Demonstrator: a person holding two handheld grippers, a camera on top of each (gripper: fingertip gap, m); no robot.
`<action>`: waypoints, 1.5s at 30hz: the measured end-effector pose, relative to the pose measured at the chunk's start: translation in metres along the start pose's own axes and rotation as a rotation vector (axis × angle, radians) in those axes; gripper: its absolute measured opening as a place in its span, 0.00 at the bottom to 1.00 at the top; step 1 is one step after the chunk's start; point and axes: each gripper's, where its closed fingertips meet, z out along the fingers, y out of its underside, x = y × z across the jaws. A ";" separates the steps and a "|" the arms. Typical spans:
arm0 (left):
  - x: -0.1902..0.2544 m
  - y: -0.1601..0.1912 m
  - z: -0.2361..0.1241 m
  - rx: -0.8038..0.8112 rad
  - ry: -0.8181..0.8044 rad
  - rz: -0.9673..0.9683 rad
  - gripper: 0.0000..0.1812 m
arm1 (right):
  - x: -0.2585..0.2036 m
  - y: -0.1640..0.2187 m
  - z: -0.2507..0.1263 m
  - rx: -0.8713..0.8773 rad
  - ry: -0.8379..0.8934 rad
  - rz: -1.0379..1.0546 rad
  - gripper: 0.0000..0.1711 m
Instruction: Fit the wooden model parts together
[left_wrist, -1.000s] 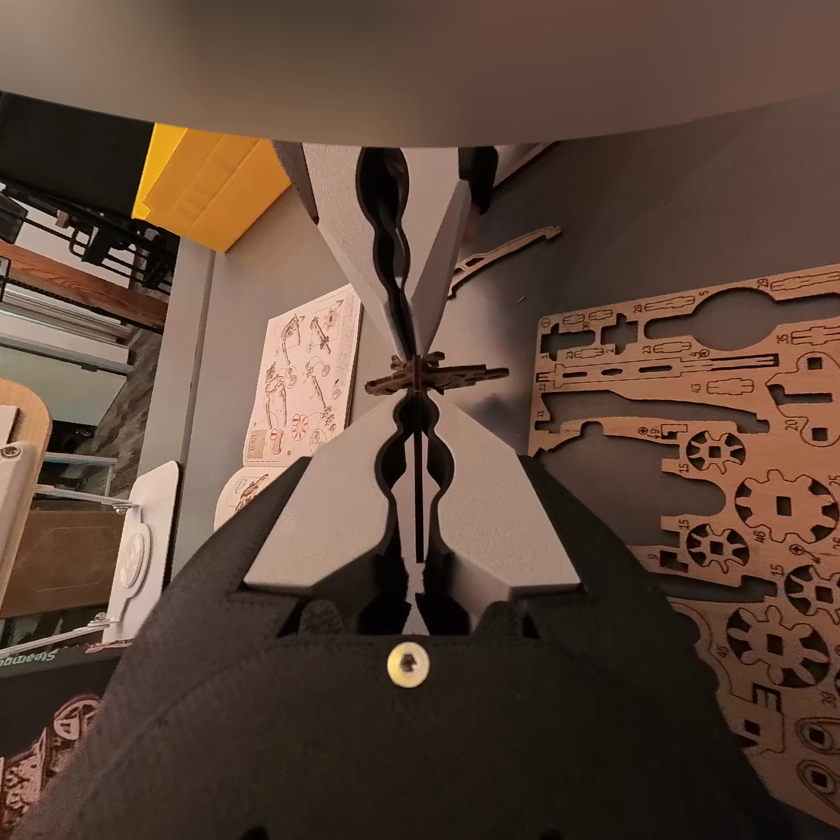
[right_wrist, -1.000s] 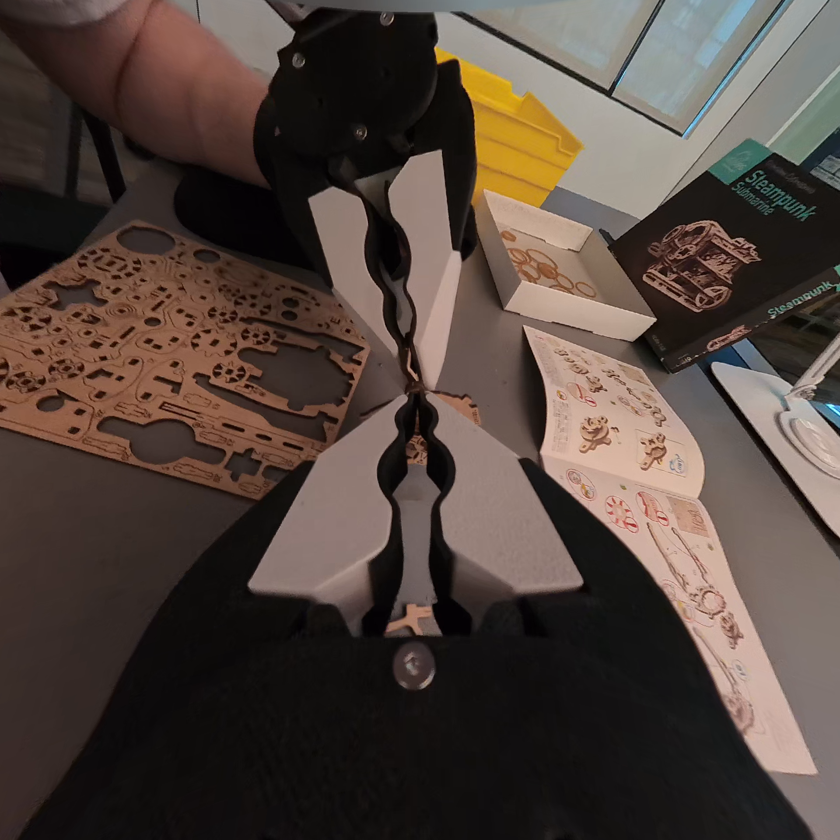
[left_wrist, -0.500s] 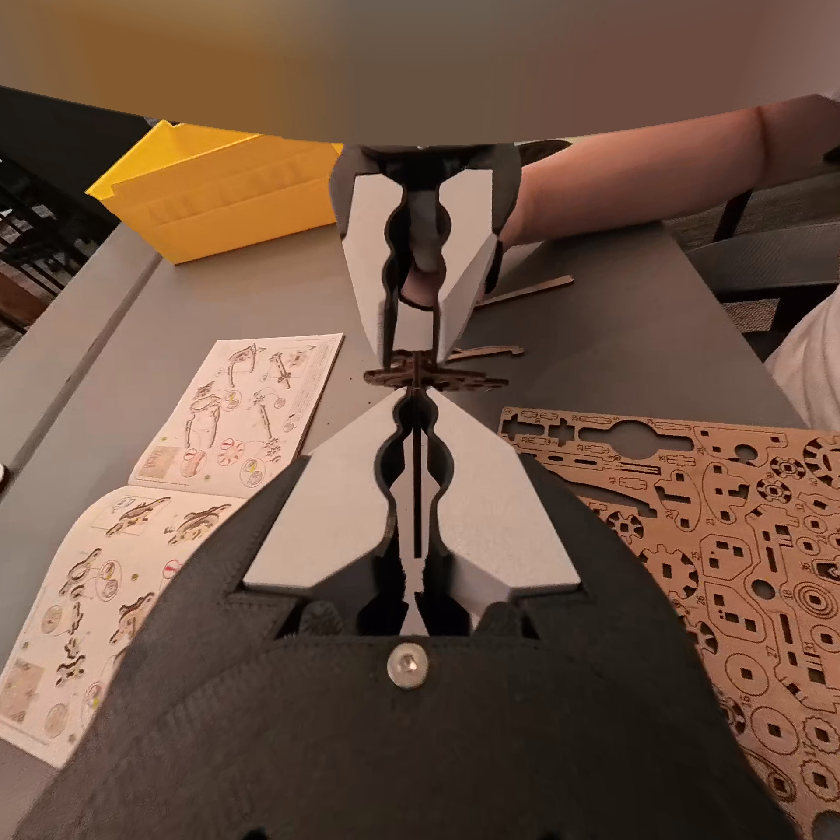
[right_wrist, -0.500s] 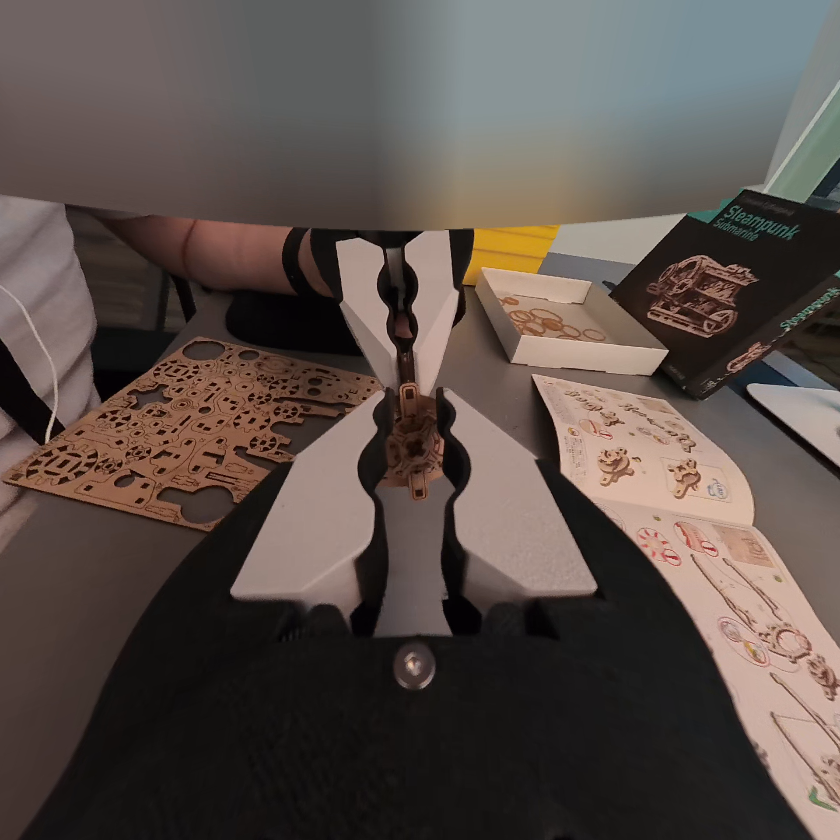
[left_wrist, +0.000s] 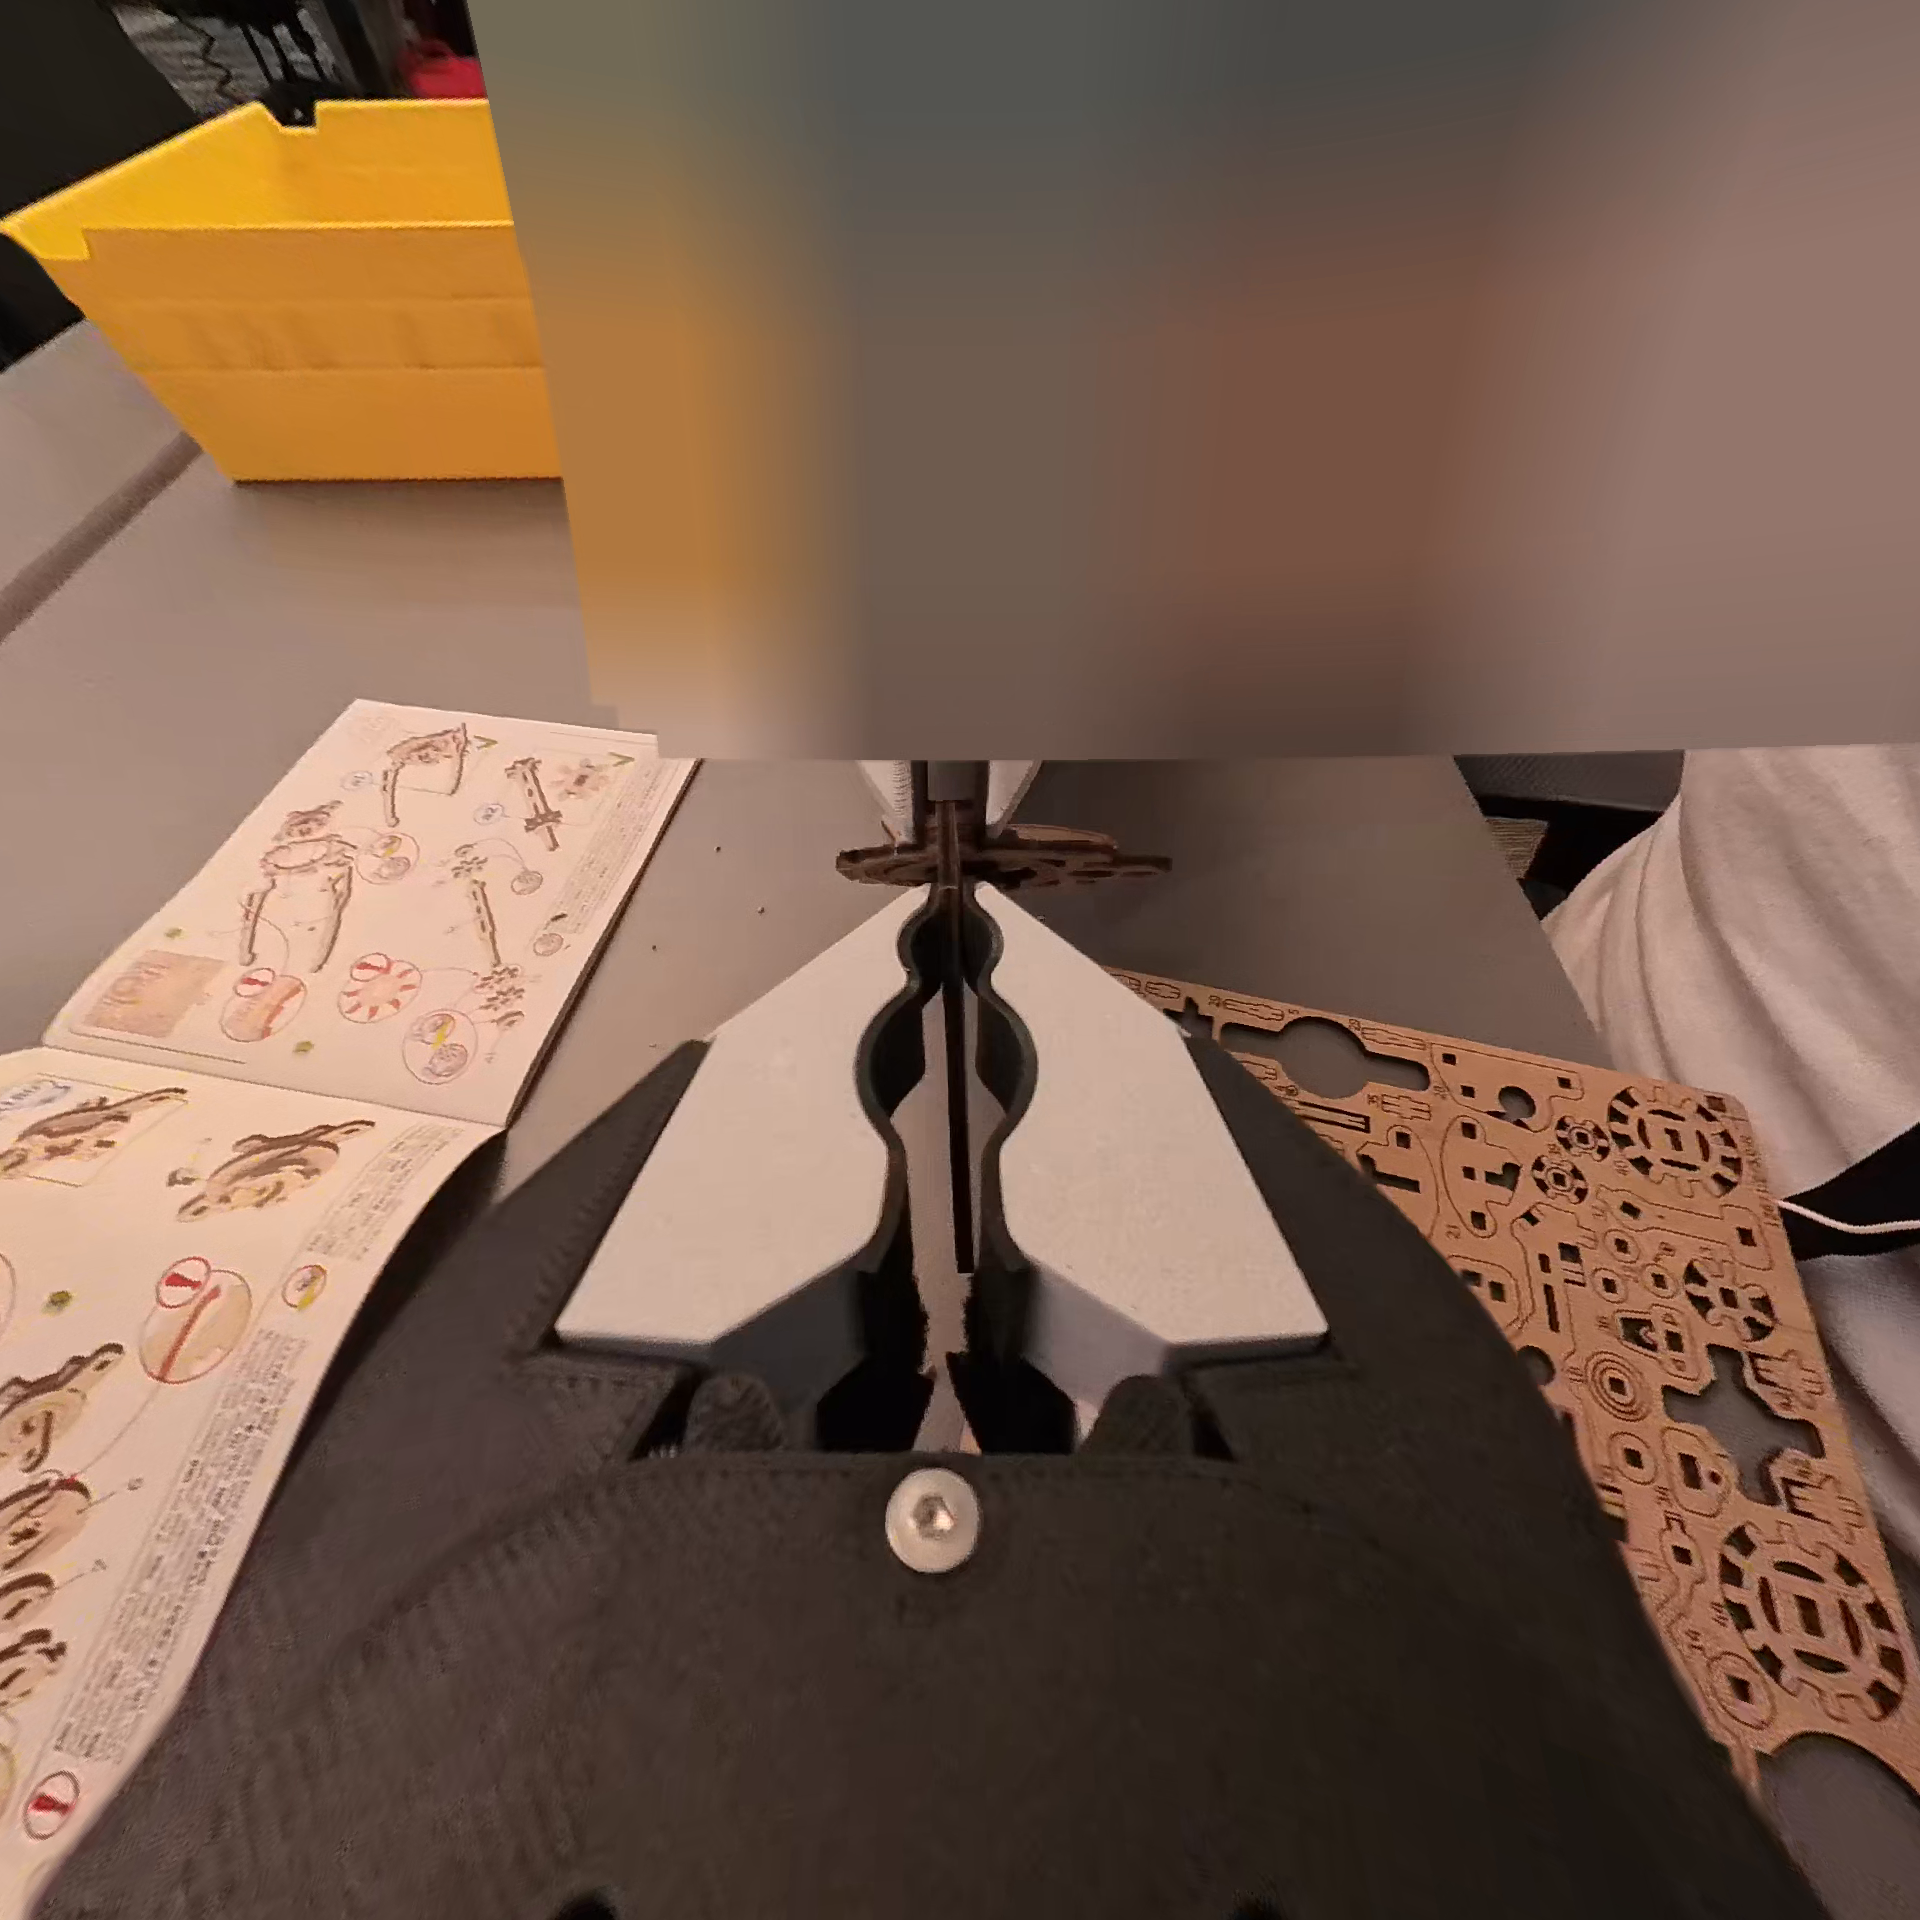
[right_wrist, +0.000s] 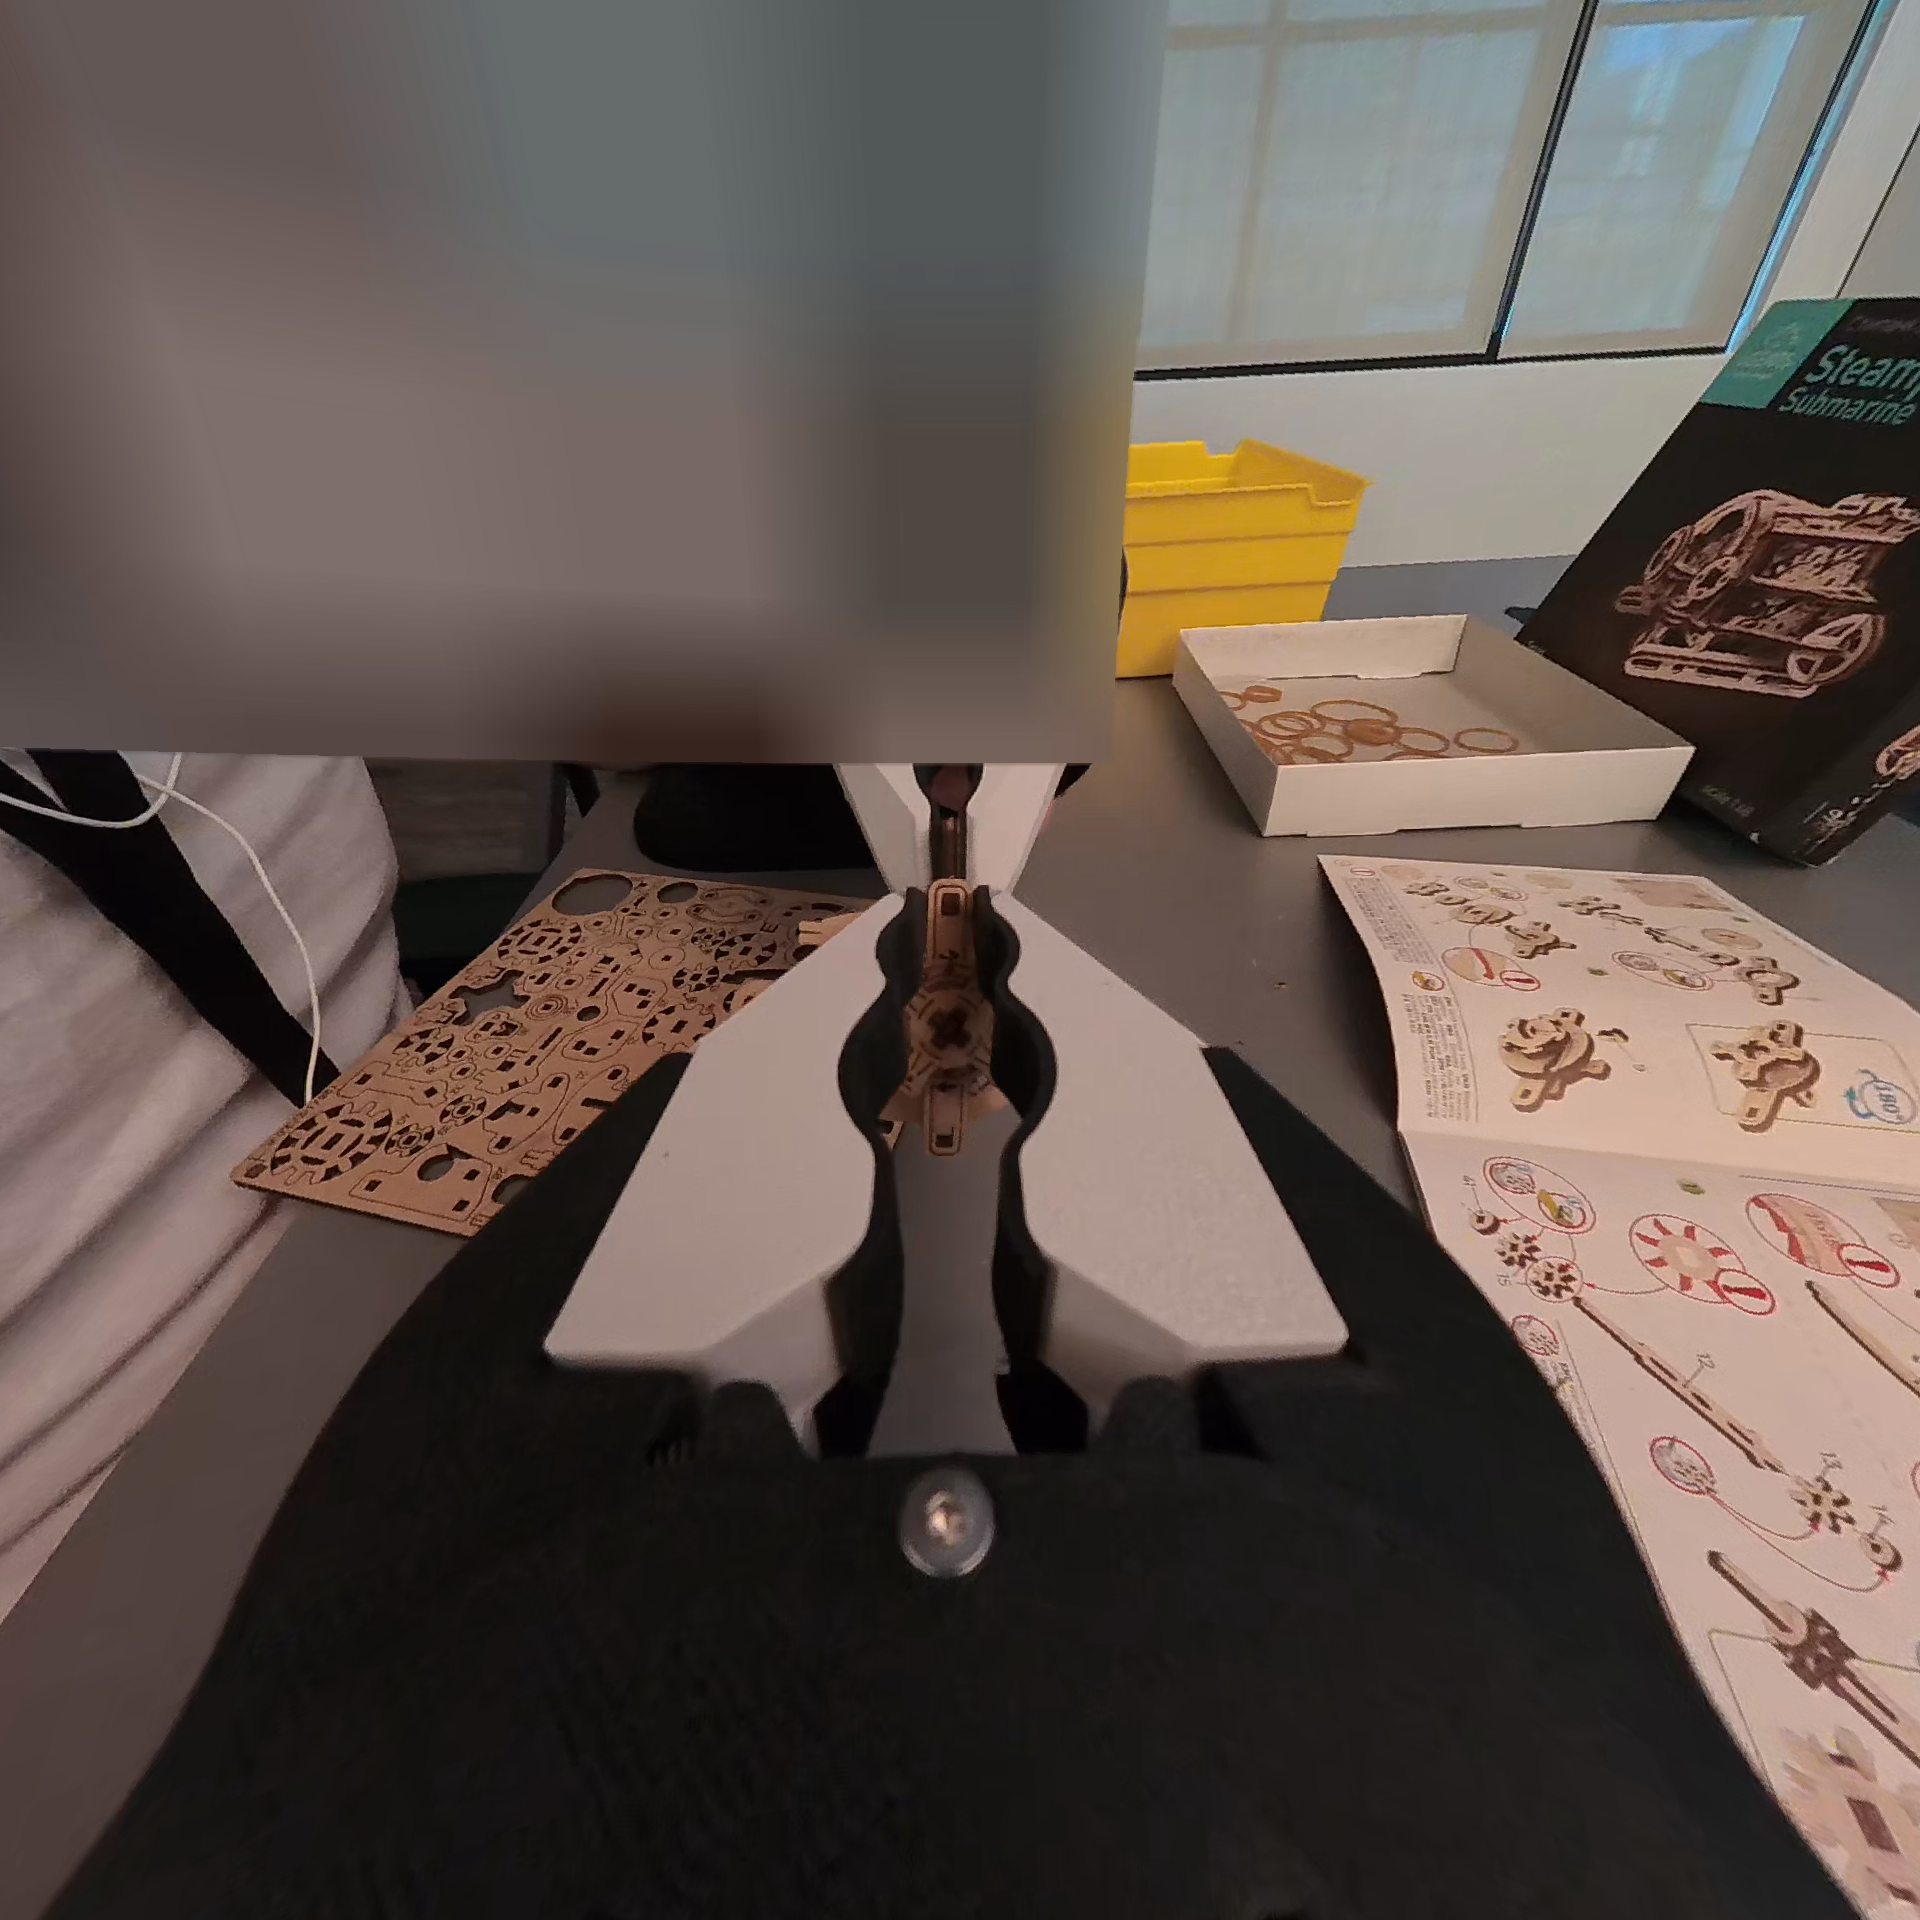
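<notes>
In the left wrist view my left gripper (left_wrist: 948, 906) is shut on a thin wooden strip (left_wrist: 952, 1091), seen edge-on between its fingers. At its tips the strip meets a flat wooden gear part (left_wrist: 1049, 862). My right gripper (left_wrist: 950, 821) comes in from the far side, tip to tip, its upper part hidden by a blur patch. In the right wrist view my right gripper (right_wrist: 943, 902) is shut on the gear part (right_wrist: 940, 1029), which lies flat-face up between its pads. The left gripper (right_wrist: 943, 831) faces it just beyond.
A cut plywood sheet (left_wrist: 1558, 1299) (right_wrist: 540, 1039) lies on the grey table beside an open instruction booklet (left_wrist: 312, 987) (right_wrist: 1662, 1143). At the back stand a yellow bin (left_wrist: 312, 343), a white tray (right_wrist: 1455, 800) with rings and a dark kit box (right_wrist: 1766, 582). A person in white (right_wrist: 156, 987) sits close. My left and right fingertips are right by each other.
Both views have swung level and lower over the table while the grippers stay tip to tip. The right jaws stand wider than one second ago, with the gear part now showing flat between them.
</notes>
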 end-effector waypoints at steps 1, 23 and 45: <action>-0.001 0.000 0.000 -0.004 0.000 -0.012 0.00 | 0.001 0.000 0.000 0.002 0.006 0.002 0.04; -0.001 0.024 0.010 -0.153 -0.026 -0.036 0.00 | 0.003 0.023 0.007 -0.191 0.032 -0.038 0.03; 0.001 0.035 0.012 -0.232 -0.023 -0.004 0.00 | 0.000 0.037 0.010 -0.273 -0.019 0.029 0.04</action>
